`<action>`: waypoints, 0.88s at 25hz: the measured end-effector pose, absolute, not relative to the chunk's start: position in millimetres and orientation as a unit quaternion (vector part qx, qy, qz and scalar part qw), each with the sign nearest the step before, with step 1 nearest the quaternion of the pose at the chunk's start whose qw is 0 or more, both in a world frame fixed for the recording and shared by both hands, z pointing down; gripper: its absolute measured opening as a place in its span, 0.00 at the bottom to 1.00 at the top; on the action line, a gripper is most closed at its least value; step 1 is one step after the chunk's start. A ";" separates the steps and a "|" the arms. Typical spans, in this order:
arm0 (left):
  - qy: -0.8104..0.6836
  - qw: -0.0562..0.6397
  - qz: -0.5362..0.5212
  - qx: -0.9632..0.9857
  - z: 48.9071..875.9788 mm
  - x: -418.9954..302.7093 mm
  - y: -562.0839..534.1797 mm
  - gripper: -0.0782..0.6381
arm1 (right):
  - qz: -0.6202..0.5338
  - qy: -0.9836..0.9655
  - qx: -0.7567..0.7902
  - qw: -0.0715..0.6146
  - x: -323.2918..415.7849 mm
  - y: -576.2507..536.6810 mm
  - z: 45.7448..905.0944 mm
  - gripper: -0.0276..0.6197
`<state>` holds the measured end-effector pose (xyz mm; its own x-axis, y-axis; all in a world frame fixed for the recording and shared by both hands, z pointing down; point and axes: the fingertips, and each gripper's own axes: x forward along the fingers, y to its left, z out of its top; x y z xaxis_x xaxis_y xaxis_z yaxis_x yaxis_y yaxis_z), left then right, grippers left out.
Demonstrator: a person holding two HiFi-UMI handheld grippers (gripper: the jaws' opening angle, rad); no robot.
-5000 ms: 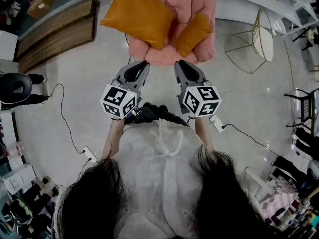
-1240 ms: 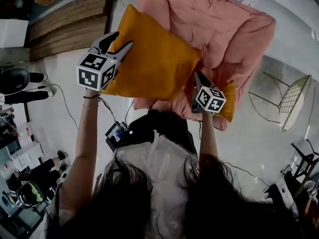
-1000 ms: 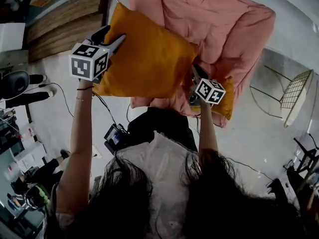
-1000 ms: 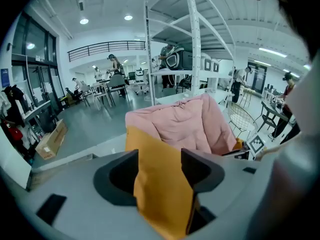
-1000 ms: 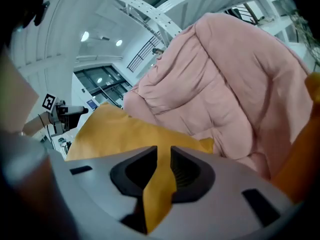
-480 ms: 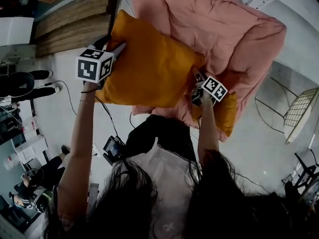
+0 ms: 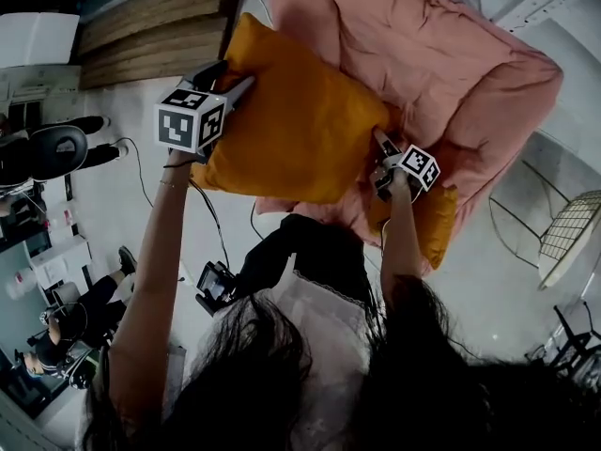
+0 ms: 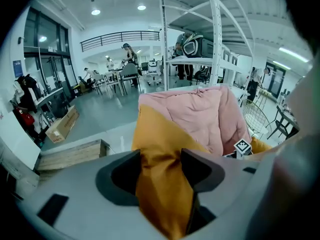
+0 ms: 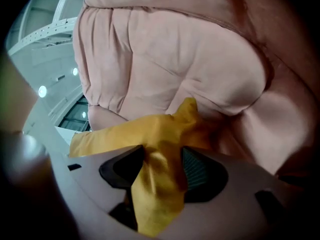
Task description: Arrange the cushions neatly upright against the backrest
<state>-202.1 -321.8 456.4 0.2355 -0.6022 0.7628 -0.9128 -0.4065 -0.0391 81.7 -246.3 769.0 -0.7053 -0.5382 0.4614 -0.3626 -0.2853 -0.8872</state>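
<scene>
A large orange cushion [image 7: 300, 120] hangs tilted in front of the pink armchair [image 7: 441, 54]. My left gripper [image 7: 235, 73] is shut on its upper left corner; the fabric [image 8: 160, 184] is pinched between the jaws in the left gripper view. My right gripper [image 7: 383, 141] is at the cushion's right corner. Its jaws have just been opening, and the orange fabric [image 9: 120, 131] still lies loosely between them. A smaller orange cushion [image 7: 434, 225] rests on the seat's front right, below the right gripper.
A wooden platform [image 7: 150, 26] lies on the floor left of the armchair. A wire-frame chair [image 7: 573, 233] stands at the right. Cables [image 7: 202, 214] run across the floor near my feet. Someone sits on a black chair [image 7: 47, 148] at the far left.
Both grippers and the large cushion have come down toward the seat. The right gripper has rolled and its jaws have spread apart around the cushion corner.
</scene>
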 end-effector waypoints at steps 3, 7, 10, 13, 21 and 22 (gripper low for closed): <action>-0.503 0.211 0.360 0.757 457.7 -205.0 -321.0 0.48 | -0.706 0.594 -0.382 0.064 82.6 -245.0 763.3 0.38; -0.493 0.197 0.388 0.753 459.0 -204.4 -313.4 0.41 | -0.701 0.586 -0.399 0.078 83.5 -235.7 753.7 0.21; -0.481 0.187 0.397 0.759 456.0 -199.7 -304.5 0.33 | -0.690 0.586 -0.416 0.087 87.9 -228.5 744.2 0.13; -0.481 0.171 0.400 0.762 446.5 -203.3 -292.4 0.28 | -0.670 0.609 -0.418 0.078 88.0 -226.0 727.7 0.11; -0.519 0.179 0.336 0.765 410.5 -235.6 -239.8 0.25 | -0.610 0.678 -0.404 0.075 81.6 -233.8 658.4 0.09; -0.521 0.177 0.332 0.766 405.9 -239.9 -232.9 0.25 | -0.601 0.688 -0.401 0.074 80.5 -233.8 648.0 0.09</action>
